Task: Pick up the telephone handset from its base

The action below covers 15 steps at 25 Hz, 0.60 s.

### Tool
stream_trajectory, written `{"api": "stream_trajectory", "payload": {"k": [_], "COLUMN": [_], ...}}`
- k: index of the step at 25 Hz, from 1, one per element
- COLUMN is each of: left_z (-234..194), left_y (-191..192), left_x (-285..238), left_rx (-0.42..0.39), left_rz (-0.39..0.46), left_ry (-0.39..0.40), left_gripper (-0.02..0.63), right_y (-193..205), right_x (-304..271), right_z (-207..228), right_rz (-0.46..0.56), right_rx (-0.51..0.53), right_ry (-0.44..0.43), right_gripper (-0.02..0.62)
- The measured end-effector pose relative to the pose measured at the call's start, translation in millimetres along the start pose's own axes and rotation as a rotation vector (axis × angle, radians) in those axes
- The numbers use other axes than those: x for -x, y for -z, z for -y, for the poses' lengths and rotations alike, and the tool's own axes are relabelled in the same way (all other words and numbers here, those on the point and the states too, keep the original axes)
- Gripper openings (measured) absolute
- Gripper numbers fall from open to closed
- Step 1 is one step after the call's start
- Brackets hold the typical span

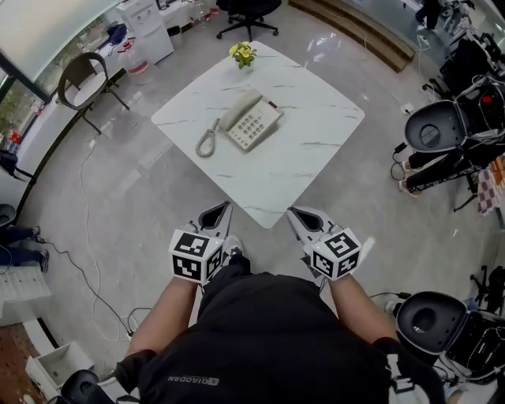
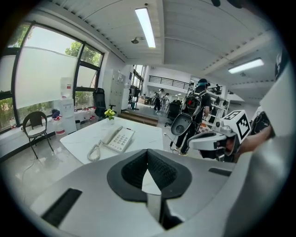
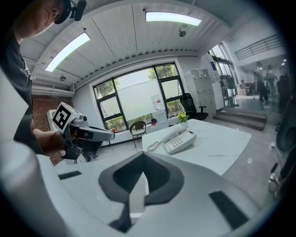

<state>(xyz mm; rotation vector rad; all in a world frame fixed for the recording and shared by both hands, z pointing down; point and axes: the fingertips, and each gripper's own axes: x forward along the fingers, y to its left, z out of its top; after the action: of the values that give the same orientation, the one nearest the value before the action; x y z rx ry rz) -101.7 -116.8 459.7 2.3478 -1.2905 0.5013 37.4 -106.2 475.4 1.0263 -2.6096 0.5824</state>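
Observation:
A cream telephone (image 1: 251,120) sits on a white marble table (image 1: 316,150). Its handset (image 1: 237,110) rests on the base, and a coiled cord (image 1: 207,140) trails off to the left. Both grippers hover short of the table's near corner, well away from the phone. The left gripper (image 1: 224,211) is shut with nothing in it, and so is the right gripper (image 1: 293,215). In the left gripper view the telephone (image 2: 118,138) lies ahead beyond the closed jaws. The right gripper view shows the telephone (image 3: 179,140) ahead to the right and the left gripper (image 3: 92,134) at the left.
A small pot of yellow flowers (image 1: 243,54) stands at the table's far corner. A chair (image 1: 83,79) is at the left, an office chair (image 1: 248,12) behind the table, and black machines (image 1: 442,130) at the right. Cables run across the floor (image 1: 87,237).

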Motion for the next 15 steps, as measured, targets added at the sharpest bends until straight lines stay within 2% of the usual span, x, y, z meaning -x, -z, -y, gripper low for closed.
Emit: {"api": "stream_trajectory", "payload": {"k": [15], "left_z": [-113], "left_y": [-41], "left_x": [-64], "left_rx": [-0.098], "left_rz": [-0.039], "left_ry": [0.121], "left_gripper": [0.000], "right_y": [-46], "right_x": [-97], "right_z": [44], "right_rz": [0.031], "right_rx": [-0.043], "right_ry": [0.184], "right_gripper": [0.000]}}
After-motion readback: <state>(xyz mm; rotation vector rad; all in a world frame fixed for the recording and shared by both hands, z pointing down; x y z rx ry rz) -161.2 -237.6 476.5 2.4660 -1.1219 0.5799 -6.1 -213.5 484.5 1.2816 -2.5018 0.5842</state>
